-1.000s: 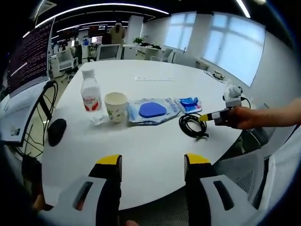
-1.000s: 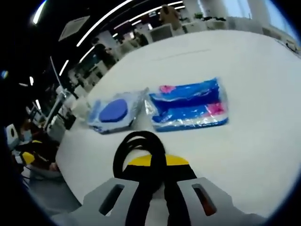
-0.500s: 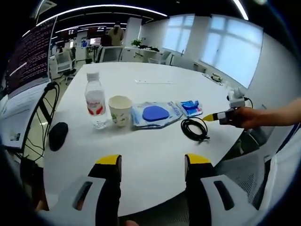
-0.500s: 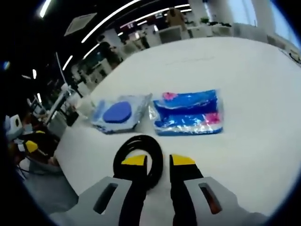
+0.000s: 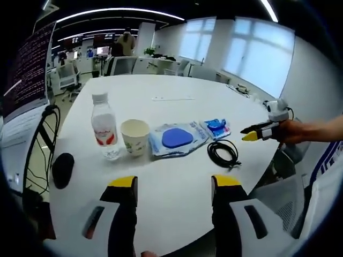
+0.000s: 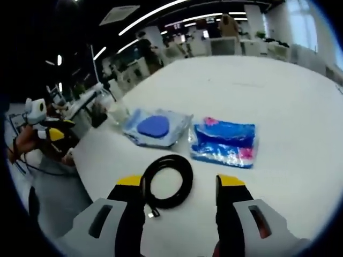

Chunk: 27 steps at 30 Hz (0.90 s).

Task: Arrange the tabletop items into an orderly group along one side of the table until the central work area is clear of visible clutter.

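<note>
On the round white table [image 5: 177,176] stand a water bottle [image 5: 103,131] and a paper cup [image 5: 134,136]. Beside them lie a bagged blue round item [image 5: 174,138], a blue packet [image 5: 216,127] and a coiled black cable [image 5: 222,151], all in one row. My left gripper [image 5: 174,184] is open near the table's front edge, holding nothing. My right gripper [image 6: 180,182] is open just behind the cable [image 6: 169,179], which lies free on the table before the blue packet [image 6: 225,142] and the bagged item [image 6: 155,127]. The right gripper [image 5: 257,131] also reaches in from the table's right side.
A black mouse [image 5: 62,169] lies at the table's left edge, apart from the row. A thin white strip [image 5: 171,98] lies farther back. A mesh chair [image 5: 278,203] stands at the right, and a screen [image 5: 27,69] with hanging cables stands at the left.
My right gripper has opened, let go of the black cable and drawn back from it. The cable now rests on the table. The left gripper has hardly moved.
</note>
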Each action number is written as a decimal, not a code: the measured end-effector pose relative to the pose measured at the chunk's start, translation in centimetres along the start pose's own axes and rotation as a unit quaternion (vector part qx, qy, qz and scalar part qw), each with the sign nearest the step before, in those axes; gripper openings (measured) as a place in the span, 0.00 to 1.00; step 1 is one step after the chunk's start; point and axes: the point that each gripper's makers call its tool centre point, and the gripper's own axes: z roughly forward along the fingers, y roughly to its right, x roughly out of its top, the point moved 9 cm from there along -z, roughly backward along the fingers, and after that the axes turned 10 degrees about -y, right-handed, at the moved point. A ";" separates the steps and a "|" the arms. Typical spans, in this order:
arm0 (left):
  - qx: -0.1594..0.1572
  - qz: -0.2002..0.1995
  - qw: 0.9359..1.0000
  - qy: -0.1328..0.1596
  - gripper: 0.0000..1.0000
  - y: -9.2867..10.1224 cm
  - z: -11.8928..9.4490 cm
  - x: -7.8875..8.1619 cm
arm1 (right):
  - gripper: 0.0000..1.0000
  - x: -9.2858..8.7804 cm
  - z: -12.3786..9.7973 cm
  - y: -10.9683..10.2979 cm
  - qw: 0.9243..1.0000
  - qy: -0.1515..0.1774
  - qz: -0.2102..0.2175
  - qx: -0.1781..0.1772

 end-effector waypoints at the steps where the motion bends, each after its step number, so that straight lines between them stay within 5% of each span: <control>1: -0.001 0.001 1.000 0.002 0.56 -0.1 -0.1 0.2 | 0.54 0.1 -0.4 0.1 1.000 0.002 -0.001 0.001; 7: 0.014 0.037 0.999 -0.008 0.61 -0.6 -0.5 0.5 | 0.68 2.1 -4.2 -1.5 0.998 0.058 -0.011 0.016; 12: 0.001 0.034 0.999 0.004 0.64 -0.7 -1.3 0.7 | 0.75 2.2 -5.7 -3.0 0.997 0.048 -0.057 0.017; 27: 0.006 0.009 1.000 0.017 0.66 -1.6 -3.2 0.2 | 0.81 -0.1 -5.3 -4.9 0.998 0.038 -0.047 0.031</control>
